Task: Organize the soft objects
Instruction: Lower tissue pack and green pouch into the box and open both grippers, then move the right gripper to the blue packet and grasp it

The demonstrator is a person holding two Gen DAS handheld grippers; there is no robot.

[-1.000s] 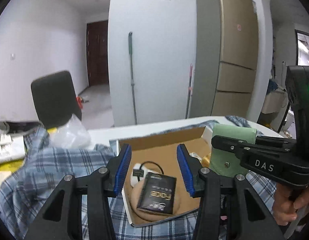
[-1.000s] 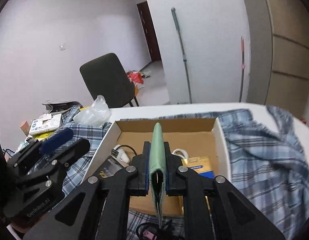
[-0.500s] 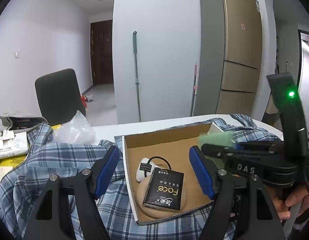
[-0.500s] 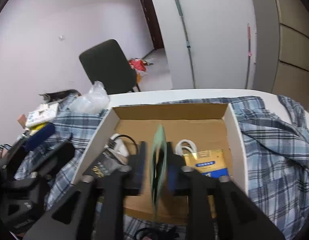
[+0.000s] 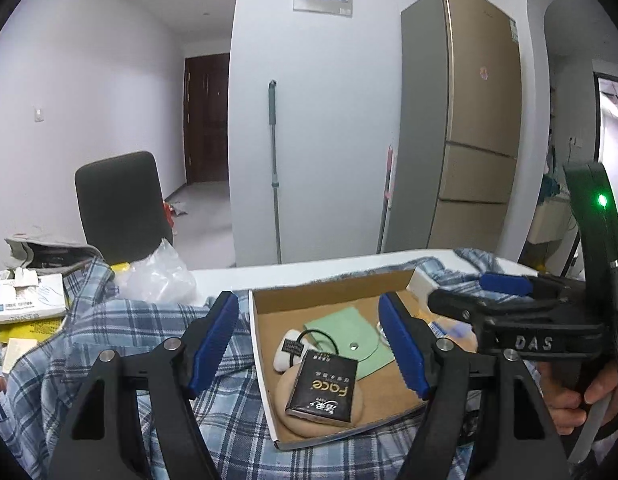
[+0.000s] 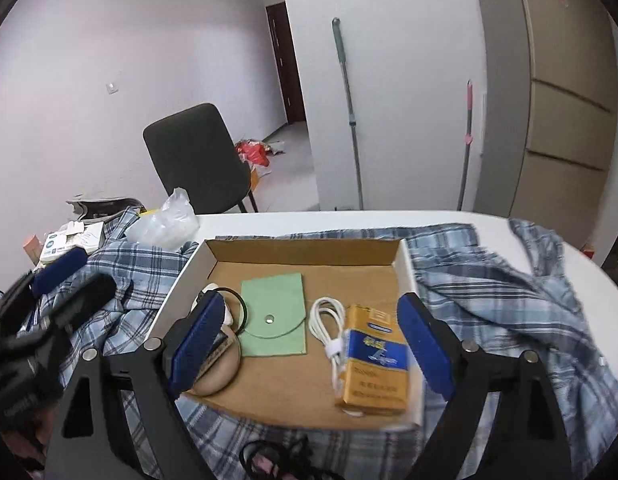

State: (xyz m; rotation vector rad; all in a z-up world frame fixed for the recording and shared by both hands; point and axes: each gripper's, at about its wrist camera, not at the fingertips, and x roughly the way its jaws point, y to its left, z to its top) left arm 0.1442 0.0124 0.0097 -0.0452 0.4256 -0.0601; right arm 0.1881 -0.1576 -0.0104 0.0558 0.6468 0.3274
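Note:
A green soft pouch [image 6: 275, 314] with a snap lies flat inside the open cardboard box [image 6: 309, 250]; it also shows in the left wrist view [image 5: 349, 336]. My right gripper [image 6: 309, 340] is open and empty, above the box's near edge, just behind the pouch. My left gripper [image 5: 309, 340] is open and empty over the box's left wall. The box [image 5: 329, 292] also holds a round beige pad [image 5: 305, 408] under a black "Face" packet [image 5: 323, 390], a white charger [image 5: 287, 350], a white cable [image 6: 329, 328] and a yellow-blue carton [image 6: 373, 364].
A blue plaid shirt [image 6: 489, 280] is spread under and around the box on the white table [image 6: 329, 220]. A clear plastic bag [image 6: 165, 224] and paper boxes [image 5: 25, 296] lie at the left. A dark chair [image 6: 197, 152], a mop and a fridge [image 5: 461, 128] stand behind.
My right gripper opened and let go of the green pouch, which now lies flat in the box. My left gripper opened wider and drew back a little.

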